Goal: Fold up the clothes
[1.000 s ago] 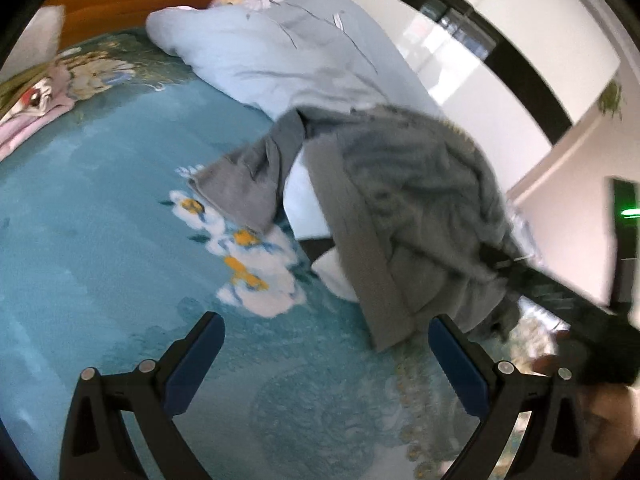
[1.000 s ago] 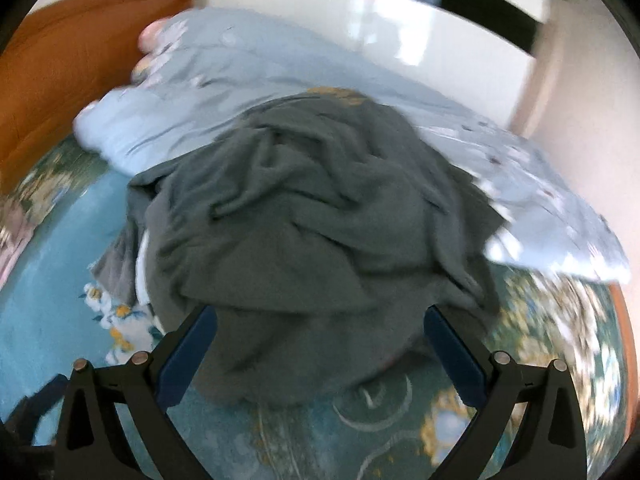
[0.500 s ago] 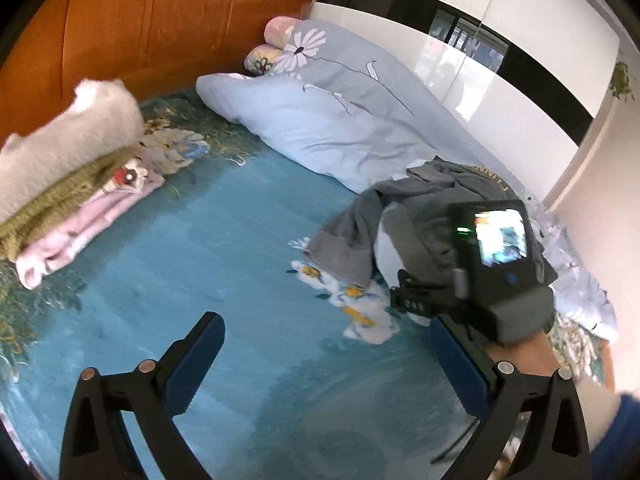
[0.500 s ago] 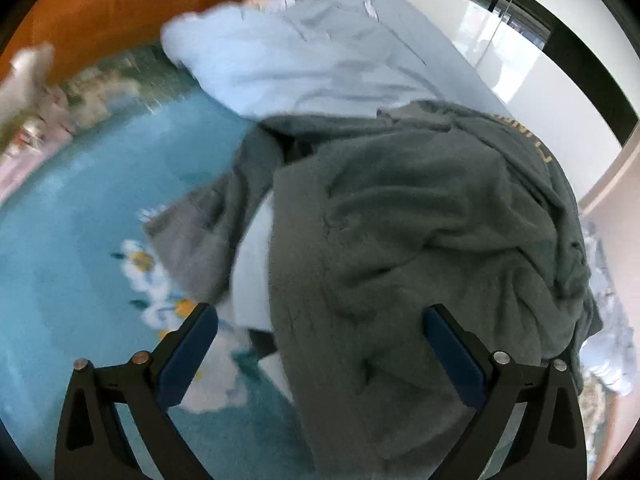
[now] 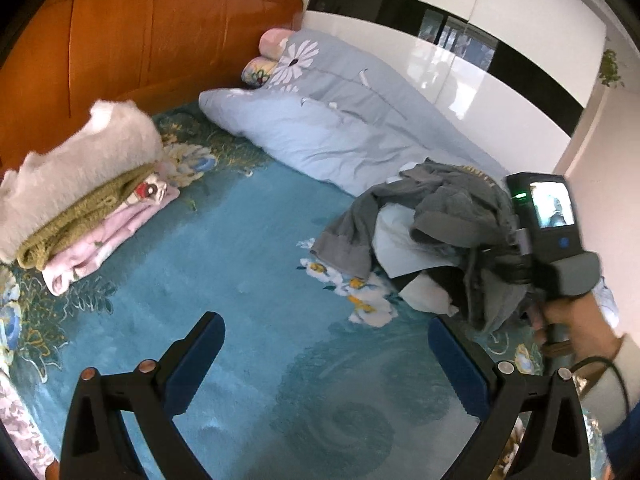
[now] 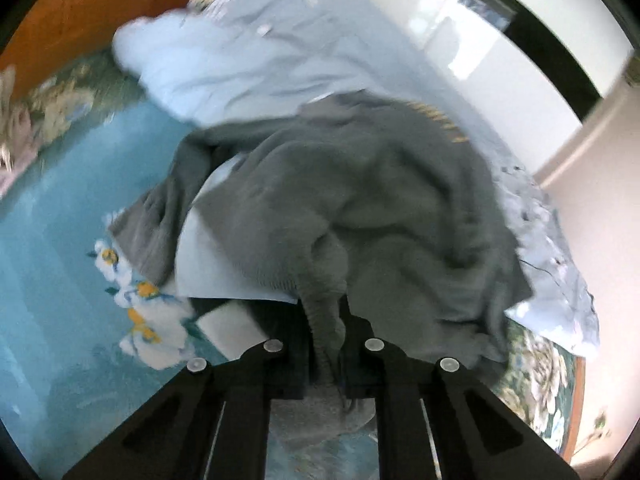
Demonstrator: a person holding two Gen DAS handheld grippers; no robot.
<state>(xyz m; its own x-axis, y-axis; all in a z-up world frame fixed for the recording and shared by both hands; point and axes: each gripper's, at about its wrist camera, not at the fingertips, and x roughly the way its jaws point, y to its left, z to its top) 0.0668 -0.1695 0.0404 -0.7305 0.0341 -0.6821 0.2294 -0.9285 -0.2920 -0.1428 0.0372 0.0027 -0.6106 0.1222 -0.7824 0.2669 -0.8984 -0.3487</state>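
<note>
A crumpled grey sweater [image 6: 360, 200] lies in a heap over a white garment [image 6: 208, 264] on the teal bedspread [image 5: 240, 264]. My right gripper [image 6: 326, 344] is shut on a fold of the grey sweater at its near edge. In the left wrist view the sweater [image 5: 452, 216] is at the right, with the right gripper's body [image 5: 556, 240] and the hand behind it. My left gripper [image 5: 326, 360] is open and empty above the bare bedspread, left of the heap.
A stack of folded clothes [image 5: 80, 192] sits at the left by the wooden headboard [image 5: 140, 40]. A pale blue duvet [image 5: 340, 120] and pillows lie along the far side, next to white wardrobe doors [image 5: 500, 80].
My right gripper has closed on a fold of the grey sweater. My left gripper has pulled back and away from the heap, staying open.
</note>
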